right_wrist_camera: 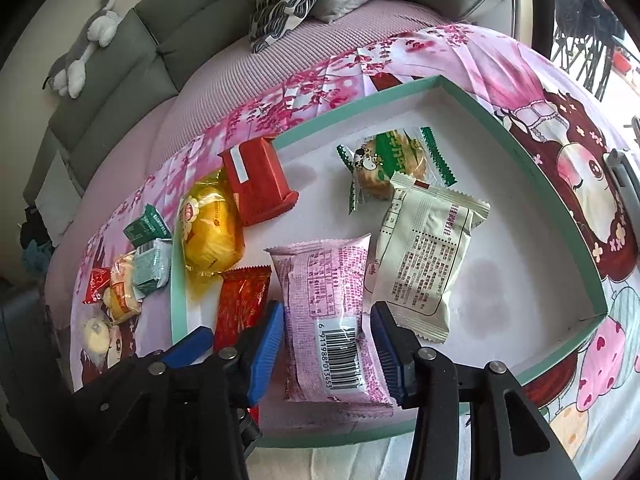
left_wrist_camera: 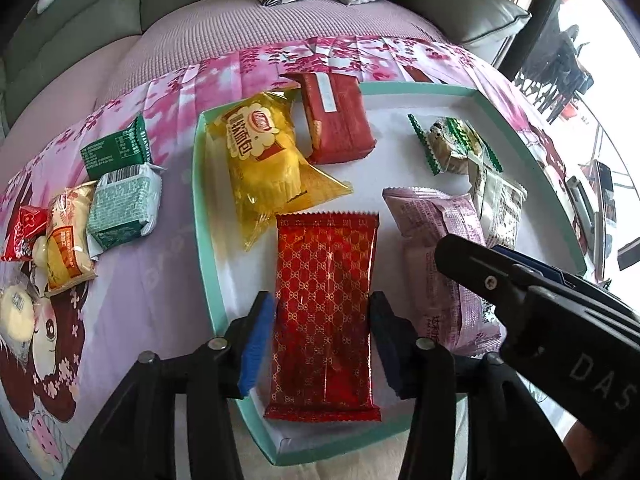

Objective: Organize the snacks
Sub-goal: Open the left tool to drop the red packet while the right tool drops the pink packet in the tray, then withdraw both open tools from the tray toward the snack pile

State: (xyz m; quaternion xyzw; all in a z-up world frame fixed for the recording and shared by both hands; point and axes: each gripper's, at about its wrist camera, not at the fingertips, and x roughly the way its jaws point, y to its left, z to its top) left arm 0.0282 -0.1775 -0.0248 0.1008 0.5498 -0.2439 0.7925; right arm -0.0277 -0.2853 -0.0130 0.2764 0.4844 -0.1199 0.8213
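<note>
The large tray [left_wrist_camera: 205, 216] with the mint-green rim lay on the cartoon-printed cloth [left_wrist_camera: 132, 296] over the sofa seat, and it already held most of the snacks. My left gripper [left_wrist_camera: 322, 340] stood over the red gold-patterned packet [left_wrist_camera: 326, 312] near the front edge of the tray; its jaws were a little apart, one on each side of the packet, and the pads did not seem to press on it, so I judged it released. My right gripper [right_wrist_camera: 328, 354] stood the same way around the pink packet [right_wrist_camera: 332, 320], jaws slightly open and nothing gripped. The two grippers were very close together, so I think they could knock each other, or drag a packet, if I lifted them carelessly. The red packet reached the front rim and could slip out over it. The pink packet overlapped the white packet [right_wrist_camera: 424, 256], so a push on one could shift the other. Five small snacks [left_wrist_camera: 120, 204] were outside the tray on the left, well apart from my grippers, and a wide reach could sweep them off the cloth. On the yellow bread bag [left_wrist_camera: 268, 160] I saw a red logo and Chinese characters, too small to read surely. The pink packet showed a barcode beginning 6 911988. On the right gripper's body I read "DAS".
</note>
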